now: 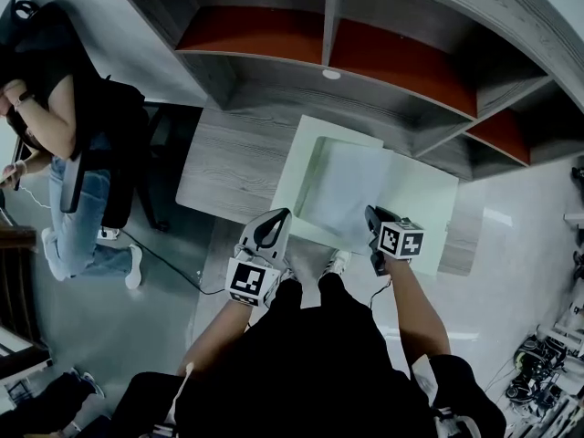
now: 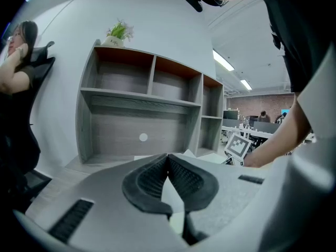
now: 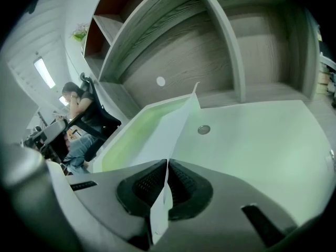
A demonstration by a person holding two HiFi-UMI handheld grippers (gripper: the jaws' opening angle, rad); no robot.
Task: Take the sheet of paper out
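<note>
The right gripper (image 1: pixel 372 215) is clamped on the near edge of the sheet (image 1: pixel 351 190). In the right gripper view the jaws of the right gripper (image 3: pixel 167 164) press together with the thin white sheet (image 3: pixel 173 125) pinched between them. From there the sheet runs away from the jaws, standing nearly on edge over the folder (image 3: pixel 252 140).

The pale green folder (image 1: pixel 301 153) lies open on the grey desk (image 1: pixel 228 167), in front of the shelves (image 1: pixel 365 89). Most of the sheet still sits over the folder's middle, and a round snap (image 3: pixel 203 129) shows on the folder just right of it.

The left gripper (image 1: pixel 278 215) rests at the folder's near left edge. In its own view, the jaws of the left gripper (image 2: pixel 168 156) meet at the tips. Something pale shows through the gap lower down, perhaps the folder, but whether the jaws nip it cannot be told.

A person (image 1: pixel 64 135) sits on a chair (image 1: pixel 128 153) off to the desk's left.
</note>
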